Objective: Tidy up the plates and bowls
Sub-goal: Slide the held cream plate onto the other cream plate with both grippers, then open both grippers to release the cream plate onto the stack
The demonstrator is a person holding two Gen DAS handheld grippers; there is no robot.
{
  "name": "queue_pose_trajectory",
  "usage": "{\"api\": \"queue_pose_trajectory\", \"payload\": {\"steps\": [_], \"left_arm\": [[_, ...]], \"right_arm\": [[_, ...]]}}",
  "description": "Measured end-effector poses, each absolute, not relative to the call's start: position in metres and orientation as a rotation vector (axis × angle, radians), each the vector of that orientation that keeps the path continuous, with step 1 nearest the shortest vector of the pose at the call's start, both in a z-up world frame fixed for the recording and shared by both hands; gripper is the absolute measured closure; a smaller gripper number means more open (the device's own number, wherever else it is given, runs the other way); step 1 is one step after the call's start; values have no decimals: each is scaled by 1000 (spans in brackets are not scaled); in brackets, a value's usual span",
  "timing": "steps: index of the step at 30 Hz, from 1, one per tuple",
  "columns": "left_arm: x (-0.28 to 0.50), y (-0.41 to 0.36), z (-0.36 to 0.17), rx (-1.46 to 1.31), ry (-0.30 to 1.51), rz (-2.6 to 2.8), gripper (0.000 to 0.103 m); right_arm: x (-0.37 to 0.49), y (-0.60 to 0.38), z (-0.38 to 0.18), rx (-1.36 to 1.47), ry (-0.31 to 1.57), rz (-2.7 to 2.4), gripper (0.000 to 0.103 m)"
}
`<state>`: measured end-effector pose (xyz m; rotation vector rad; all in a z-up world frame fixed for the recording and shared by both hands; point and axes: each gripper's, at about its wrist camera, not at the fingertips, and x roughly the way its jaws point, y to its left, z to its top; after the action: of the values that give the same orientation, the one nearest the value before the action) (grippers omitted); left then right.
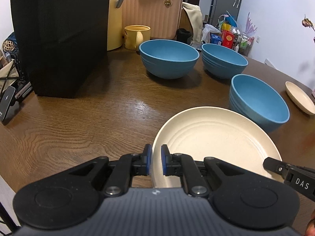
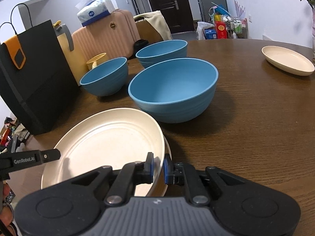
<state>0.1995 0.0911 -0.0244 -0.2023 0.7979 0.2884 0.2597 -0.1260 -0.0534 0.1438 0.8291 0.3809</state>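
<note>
A cream plate (image 1: 214, 135) lies near the table's front edge; in the right wrist view (image 2: 110, 137) a second cream rim shows just under it. My left gripper (image 1: 156, 160) is shut on its left rim. My right gripper (image 2: 158, 166) is shut on its right rim and also shows in the left wrist view (image 1: 275, 166). Three blue bowls stand behind: near (image 1: 258, 102) (image 2: 173, 90), far left (image 1: 169, 59) (image 2: 104, 76), far right (image 1: 223, 61) (image 2: 161, 51). Another cream plate (image 1: 300, 98) (image 2: 288, 60) lies far right.
A black paper bag (image 1: 59, 37) (image 2: 33, 78) stands at the left on the wooden table (image 1: 98, 118). A yellow mug (image 1: 136, 36) and a yellow kettle (image 1: 114, 17) stand behind. A pink suitcase (image 2: 106, 37) is beyond the table.
</note>
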Motion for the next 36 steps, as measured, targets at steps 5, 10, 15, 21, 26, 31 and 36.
{"api": "queue_pose_trajectory", "payload": {"steps": [5,10,15,21,26,31,36], "left_arm": [[203,93,-30,-206,812,285,92],[204,95,-33,-207,818,282,92],[204,96,-33,-207,819,281,92],[204,96,-33,-213,821,273,90],[203,97,-31,-221,810,269,77],[200,96,-29,-215,803,267,72],[199,96,-29,-217,802,270,65]], "right_arm": [[261,-122,-55,137,837,374,93],[264,-120,-57,137,843,369,93],[264,-119,-57,137,844,368,93],[266,-120,-57,152,860,372,89],[267,-120,-57,161,871,377,84],[267,-122,-53,176,875,381,79],[266,-120,-49,177,872,386,73]]}}
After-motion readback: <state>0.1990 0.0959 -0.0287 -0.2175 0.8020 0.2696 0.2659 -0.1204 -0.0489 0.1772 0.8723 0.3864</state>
